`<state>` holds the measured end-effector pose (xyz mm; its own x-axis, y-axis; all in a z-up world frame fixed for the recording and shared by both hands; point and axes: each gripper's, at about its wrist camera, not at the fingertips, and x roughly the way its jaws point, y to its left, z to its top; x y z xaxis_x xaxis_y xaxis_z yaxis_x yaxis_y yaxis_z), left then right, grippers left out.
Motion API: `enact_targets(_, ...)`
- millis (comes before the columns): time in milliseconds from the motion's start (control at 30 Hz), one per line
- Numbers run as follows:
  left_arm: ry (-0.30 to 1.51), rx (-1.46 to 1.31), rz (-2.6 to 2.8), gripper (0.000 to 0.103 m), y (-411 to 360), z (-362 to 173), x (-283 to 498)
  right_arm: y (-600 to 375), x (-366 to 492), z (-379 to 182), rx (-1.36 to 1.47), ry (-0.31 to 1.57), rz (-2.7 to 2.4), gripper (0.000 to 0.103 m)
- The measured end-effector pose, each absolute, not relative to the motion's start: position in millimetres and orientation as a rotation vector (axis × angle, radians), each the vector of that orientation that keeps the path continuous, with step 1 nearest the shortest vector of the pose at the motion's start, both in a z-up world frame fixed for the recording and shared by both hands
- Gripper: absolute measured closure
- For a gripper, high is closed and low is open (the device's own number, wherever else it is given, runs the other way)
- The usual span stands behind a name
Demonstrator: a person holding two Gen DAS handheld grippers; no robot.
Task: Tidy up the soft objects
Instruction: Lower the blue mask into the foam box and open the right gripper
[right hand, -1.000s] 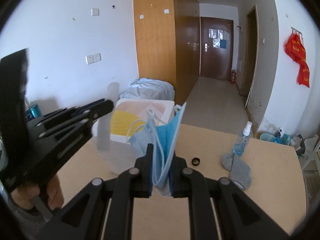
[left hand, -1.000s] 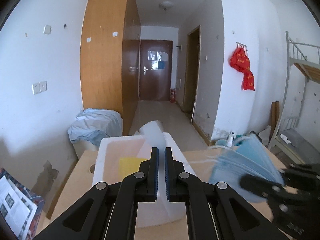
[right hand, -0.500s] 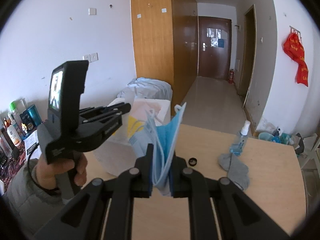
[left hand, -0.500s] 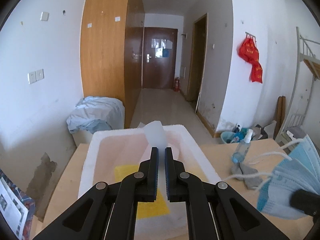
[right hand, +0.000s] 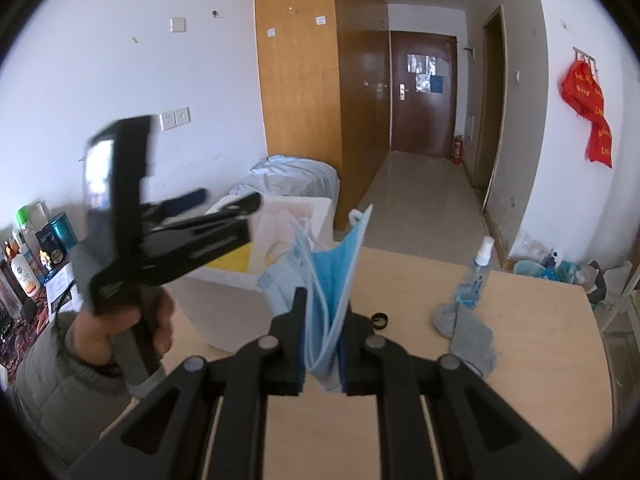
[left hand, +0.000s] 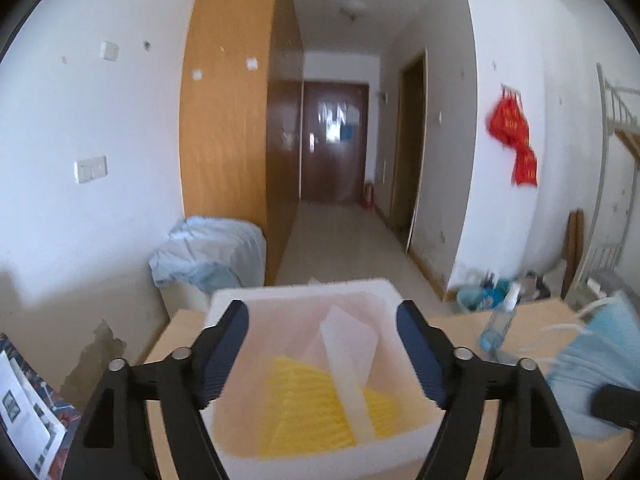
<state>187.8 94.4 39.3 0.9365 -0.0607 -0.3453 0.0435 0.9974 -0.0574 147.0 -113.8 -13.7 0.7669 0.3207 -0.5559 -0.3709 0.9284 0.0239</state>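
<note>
My left gripper (left hand: 322, 344) hangs over the white foam box (left hand: 300, 292) on the wooden table, and its jaws are opening with nothing pressed between them. A thin white foam sheet (left hand: 348, 344) leans loose inside the box on a yellow cloth (left hand: 304, 400). In the right wrist view a hand holds the left gripper (right hand: 224, 204) above the box (right hand: 320, 208). My right gripper (right hand: 324, 320) is shut on a stack of blue face masks (right hand: 332, 280), held upright above the table. The masks (left hand: 592, 352) also show at the right of the left wrist view.
On the table (right hand: 520, 360) lie a grey sock (right hand: 468, 332), a clear spray bottle (right hand: 476, 272) and a small black cap (right hand: 379, 320). Bottles (right hand: 28, 264) stand at the far left. A bundle under a blue cover (right hand: 292, 176) sits behind the box.
The left jaws went from shut on the white foam sheet to wide apart, and the sheet now rests in the box. The left gripper moved in over the box. The right gripper stayed still.
</note>
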Motion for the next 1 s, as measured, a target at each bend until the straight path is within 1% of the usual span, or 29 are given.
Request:
enact_targets(67, 0.336, -0.072, -0.029, 0.017, 102.4, 44.9, 173.0, -112.8, 147.4, -13.0, -0.091, 0.587, 0.383, 0.088)
enact_targets(200, 0.277, -0.151, 0.046, 0.001, 122.1, 48.7, 131.6, -105.5, 151.3, -12.8, -0.098, 0.586, 0.411, 0.088)
enact_targets(300, 0.245, -0.136, 0.055, 0.000, 121.4, 45.8, 104.4, -93.7, 158.4, -13.8, -0.114, 0.592, 0.424, 0.088)
enact_targets(467, 0.274, -0.126, 0.051, 0.000, 118.9, 42.5, 85.7, -75.1, 171.4, -16.4, -0.130, 0.591, 0.442, 0.088)
enact_targets(533, 0.260, -0.121, 0.073, 0.000, 120.6, 41.0, 76.6, -69.0, 176.6, -17.1, -0.132, 0.590, 0.450, 0.088)
enact_targets(1000, 0.285, -0.102, 0.086, 0.000, 127.3, 33.5, 54.4, -31.3, 210.1, -19.8, -0.161, 0.603, 0.542, 0.088)
